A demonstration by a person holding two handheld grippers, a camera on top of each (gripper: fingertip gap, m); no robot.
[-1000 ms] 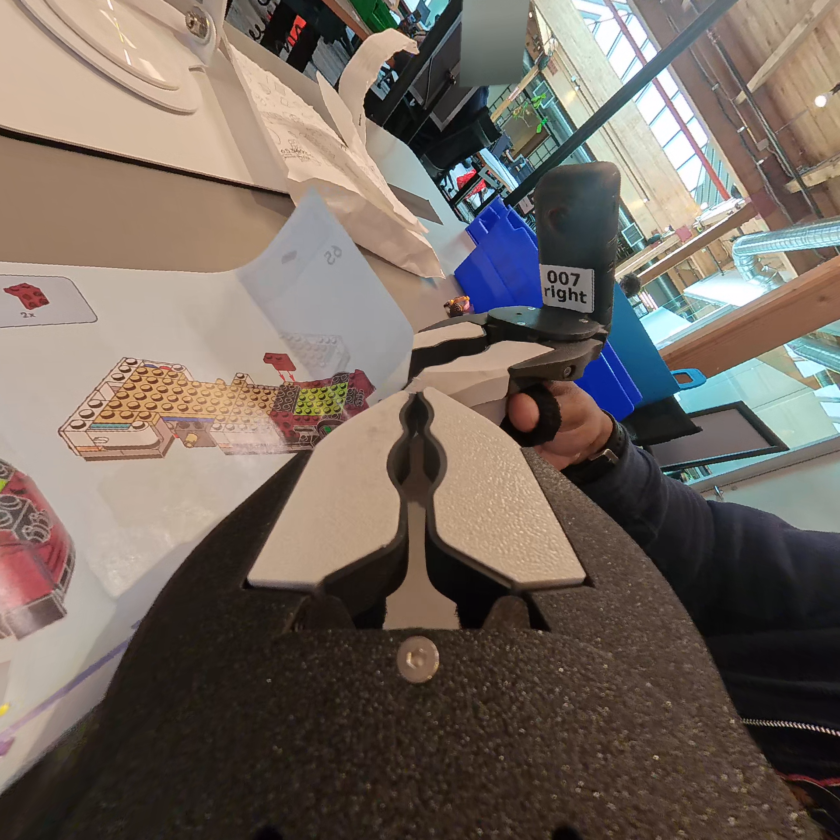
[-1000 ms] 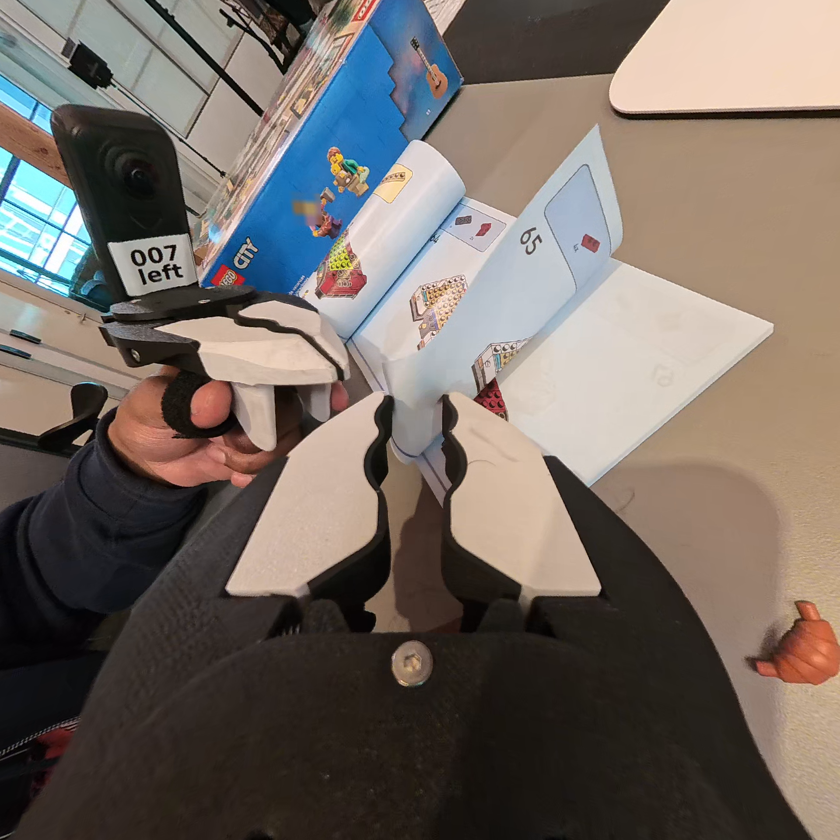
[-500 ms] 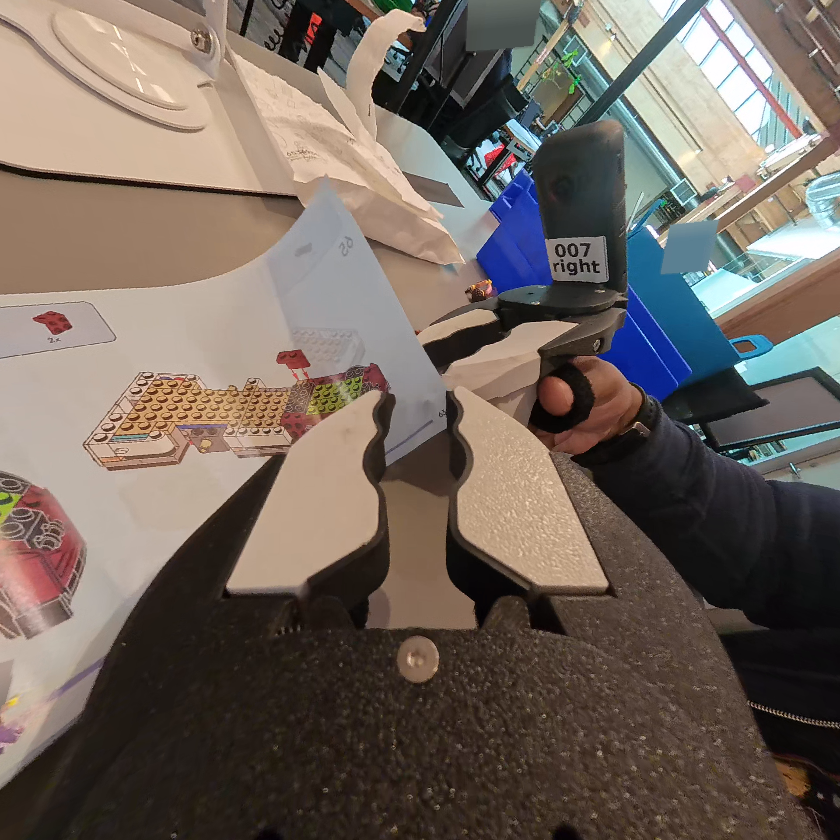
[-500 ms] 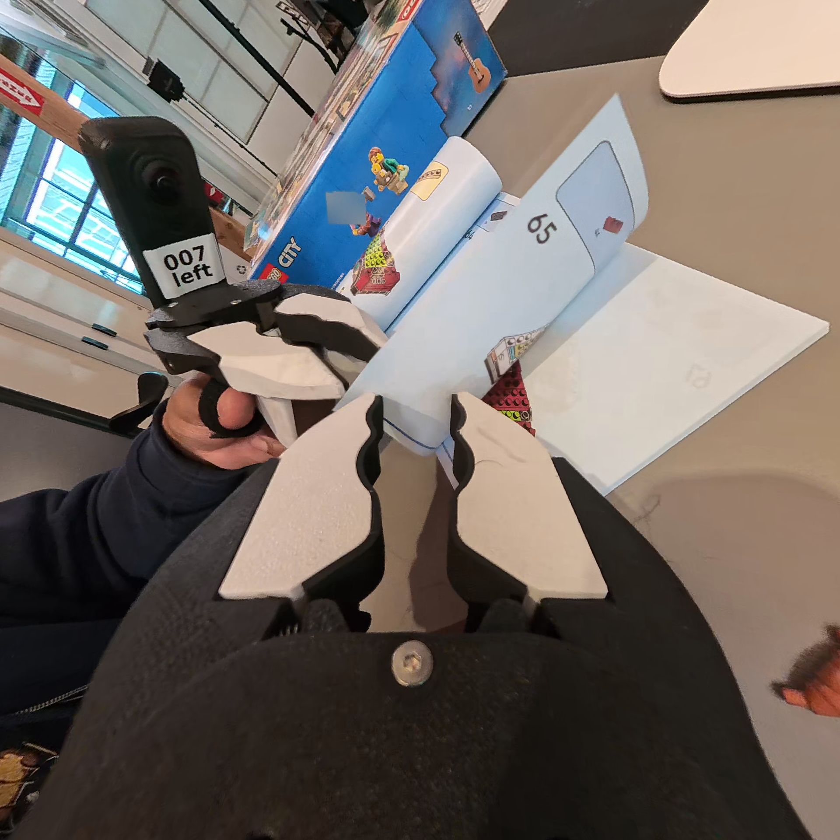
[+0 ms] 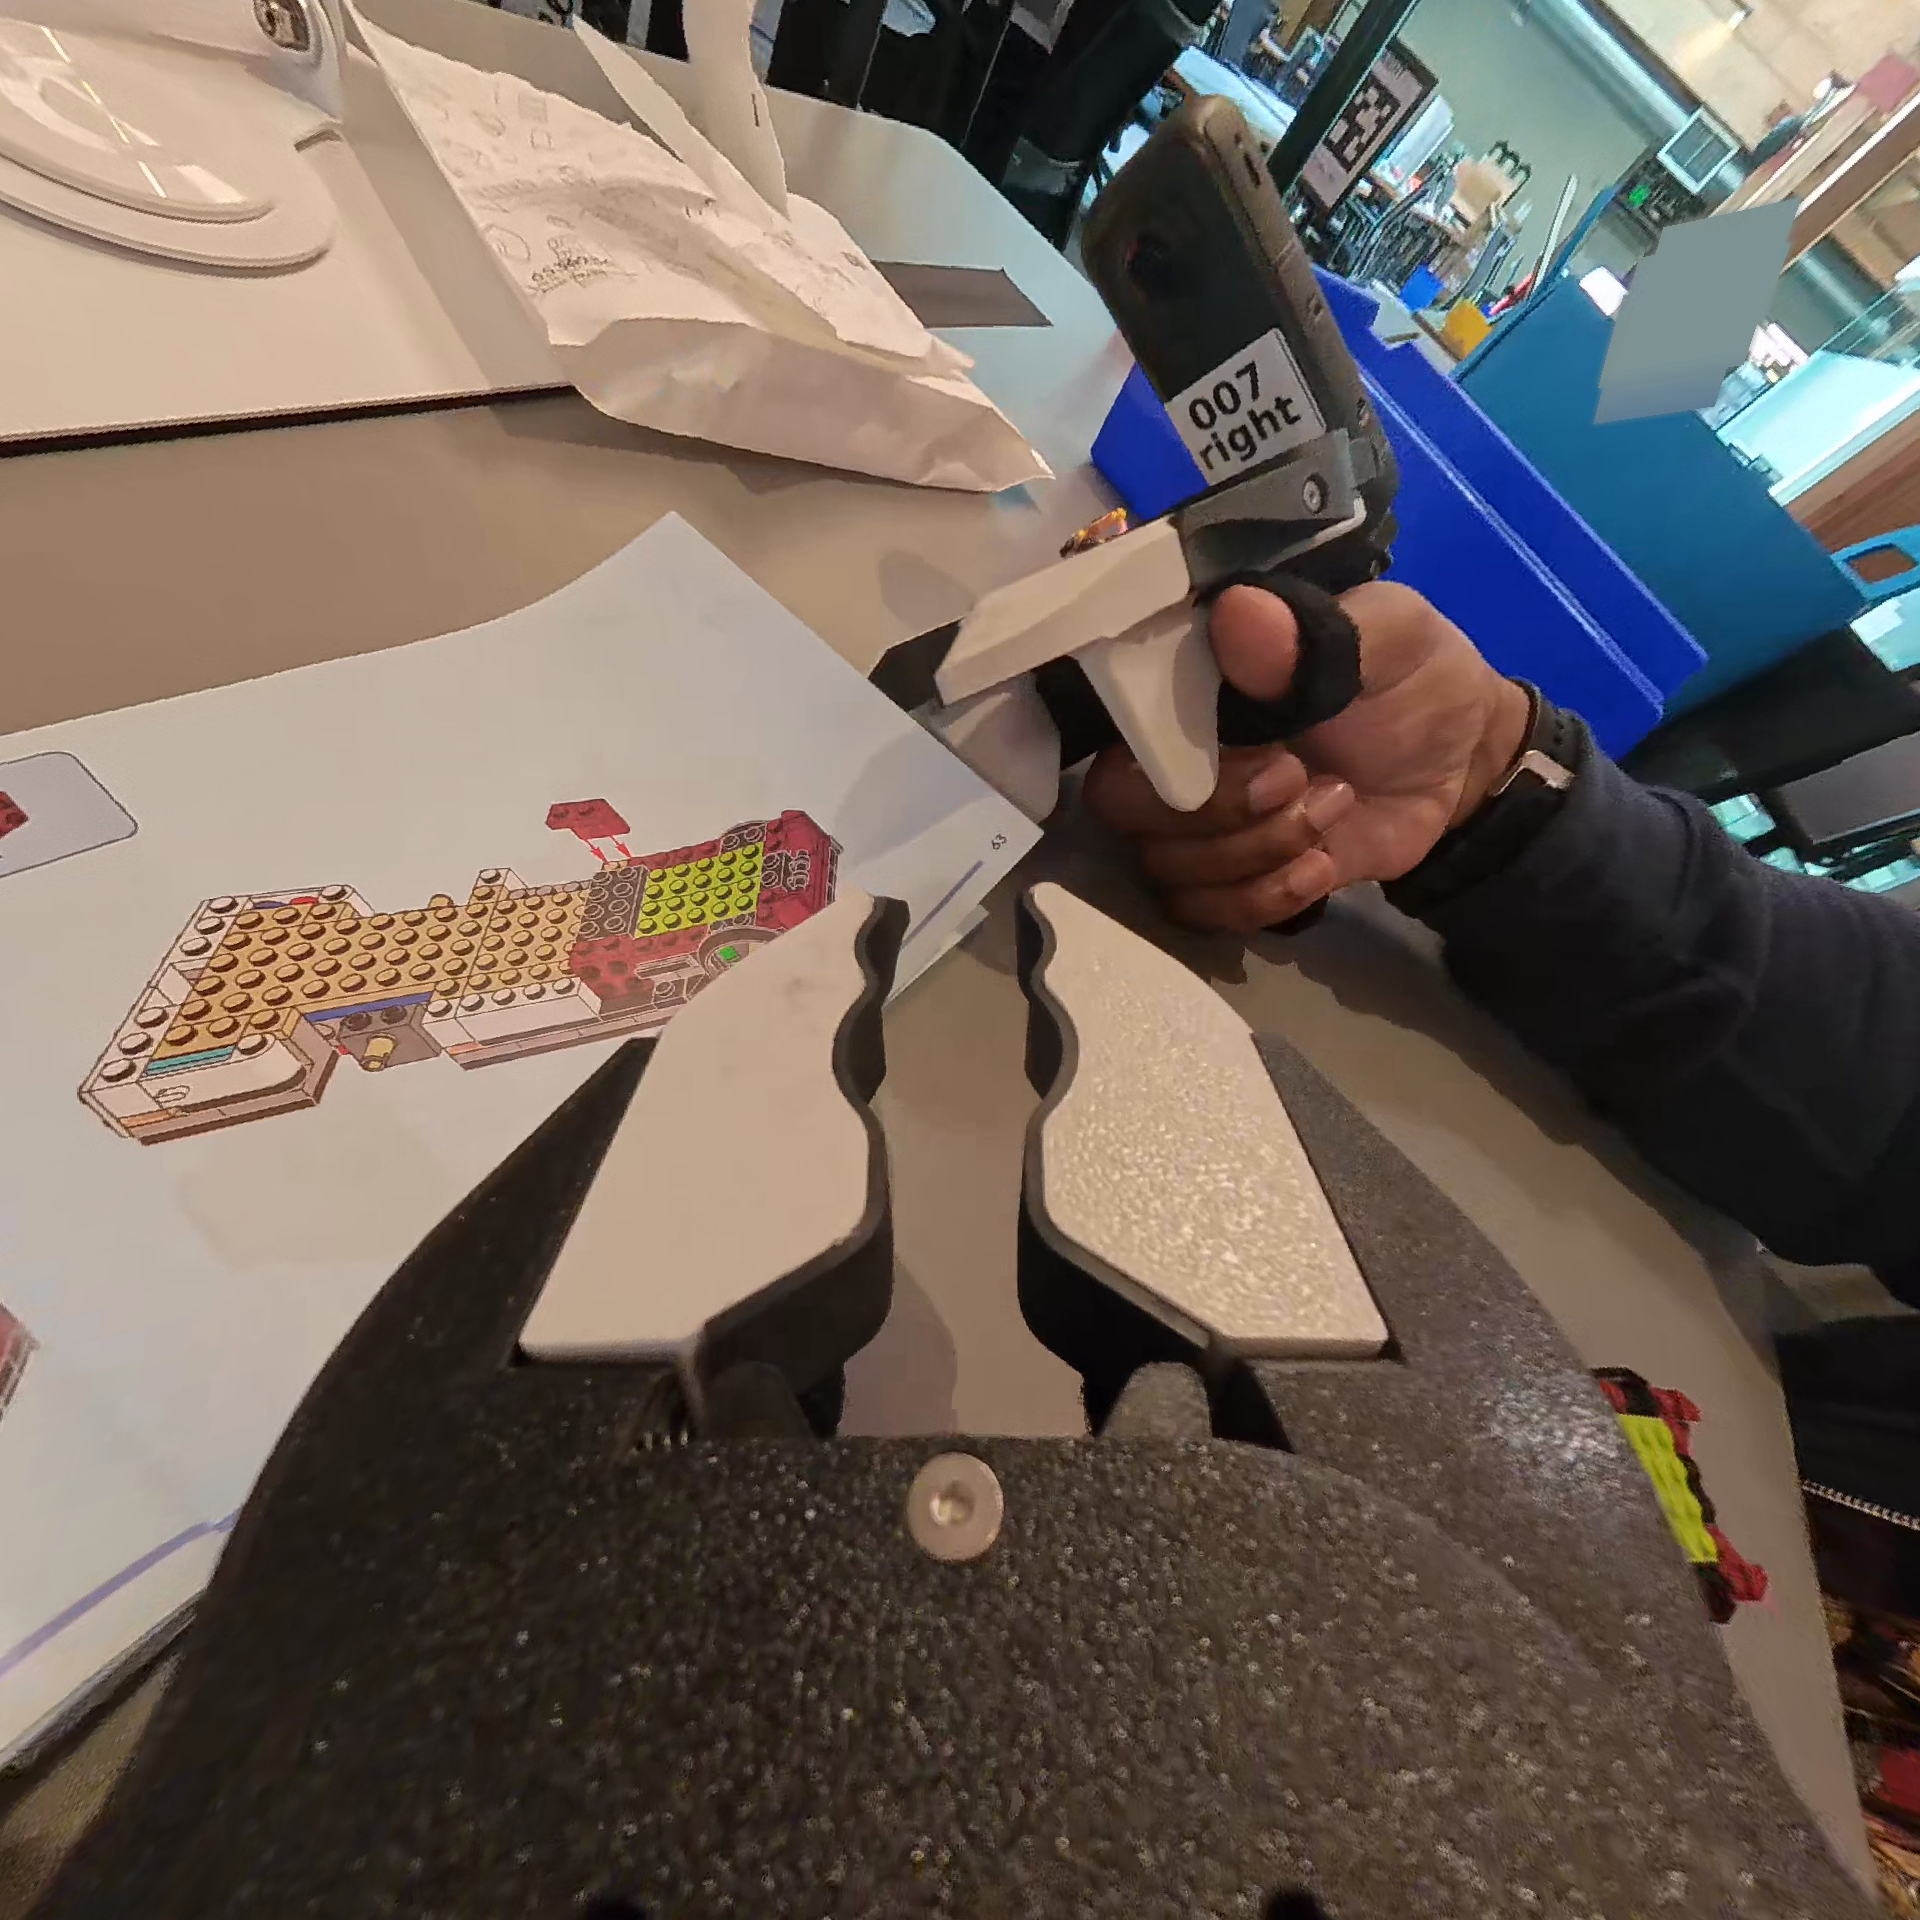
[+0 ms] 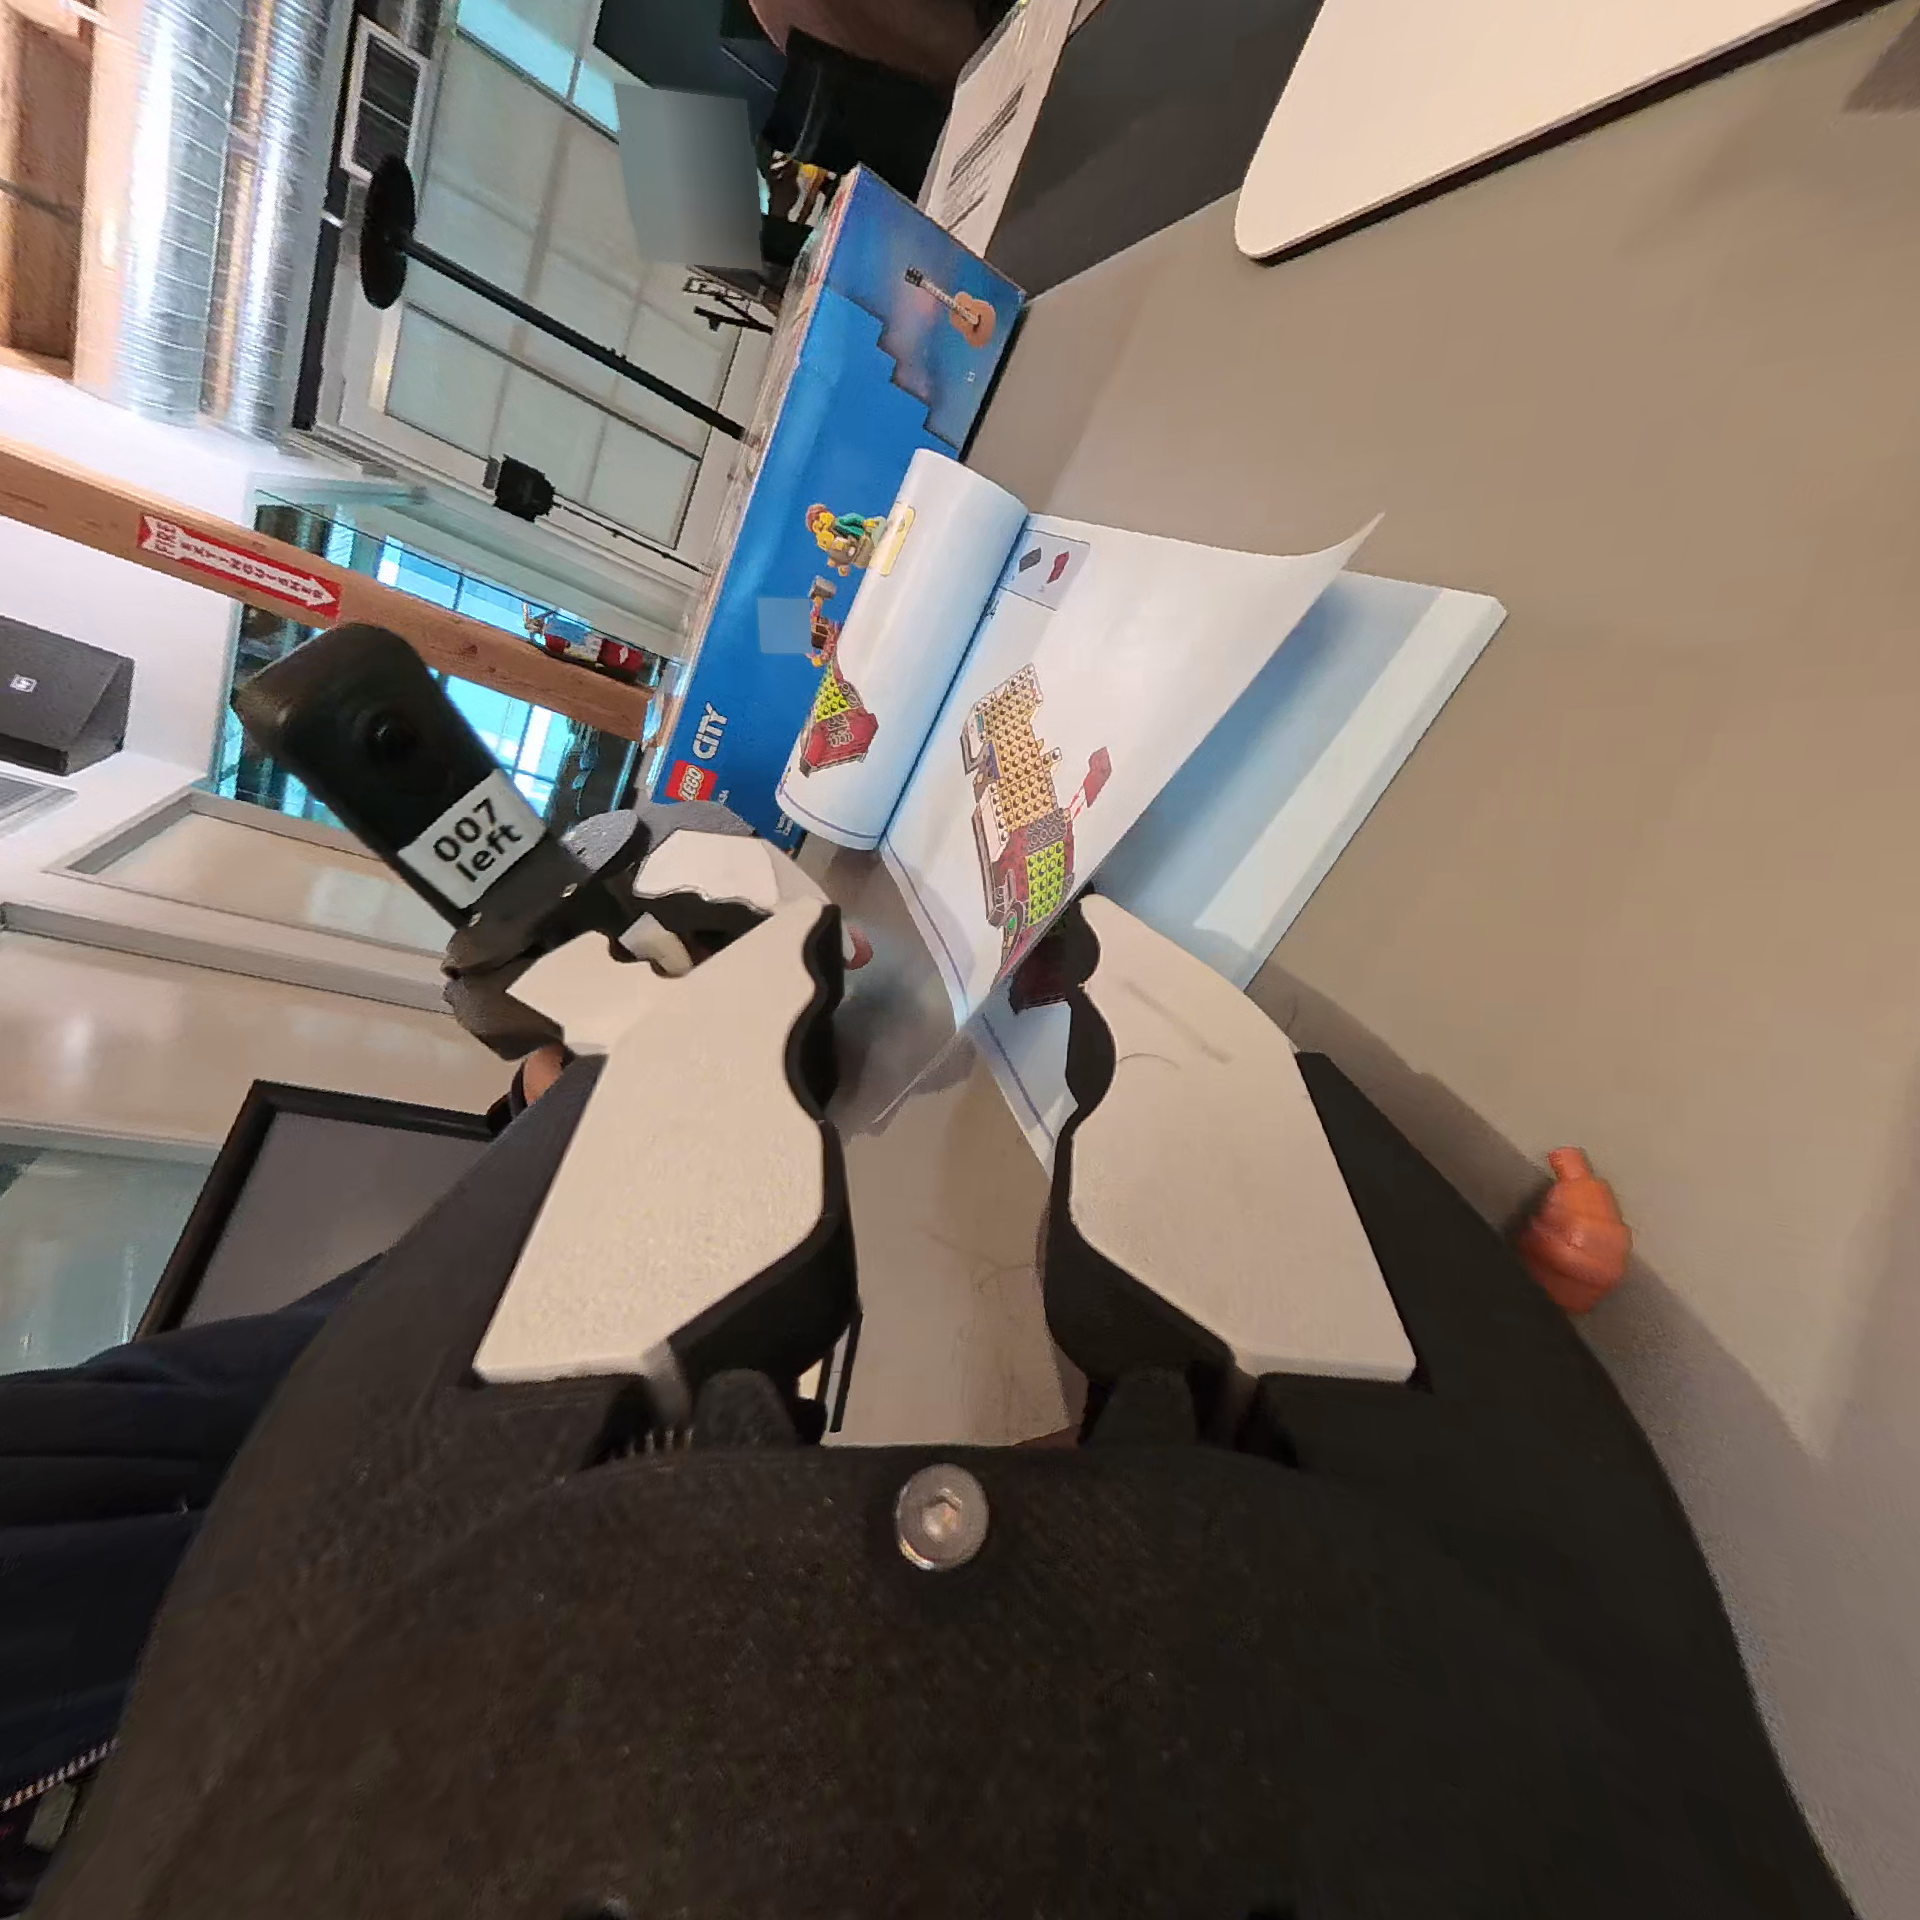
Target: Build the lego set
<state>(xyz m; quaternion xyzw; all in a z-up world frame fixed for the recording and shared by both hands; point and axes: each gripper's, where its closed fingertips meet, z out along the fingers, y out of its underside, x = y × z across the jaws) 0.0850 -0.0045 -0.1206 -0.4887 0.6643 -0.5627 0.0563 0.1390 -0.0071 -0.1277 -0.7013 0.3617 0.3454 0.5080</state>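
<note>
Holding both grippers at the near corner of the open instruction booklet [image 5: 416, 1195], you have neither one clamped on anything. The left gripper [image 5: 951, 914] sits at centre frame in its own view with its fingers apart. Bare grey table [image 5: 260, 540] shows through the gap, and the page's numbered corner [image 5: 966, 842] lies just beyond the tip of the left-hand finger [image 5: 769, 1091], not between the pads.

The right gripper [image 6: 951, 925] also has its fingers apart. In its view the top page [image 6: 1143, 675] arches clear of the sheets beneath, and its free corner reaches into the gap close to the left-hand finger [image 6: 717, 1091]. No pad visibly presses on the paper.

Note the following handling points, offered as judgement:
- The page is thin and unsupported. Expect it to bow or slip if touched at one edge only.
- The two grippers are near each other. Your hand [image 5: 1351, 769] on the right gripper fills the centre right of the left view.

Surroundings: a blue box [image 6: 831, 416] stands beyond the booklet, a white paper bag [image 5: 727, 312] lies at upper centre, and a small orange piece [image 6: 1574, 1236] rests at right.
</note>
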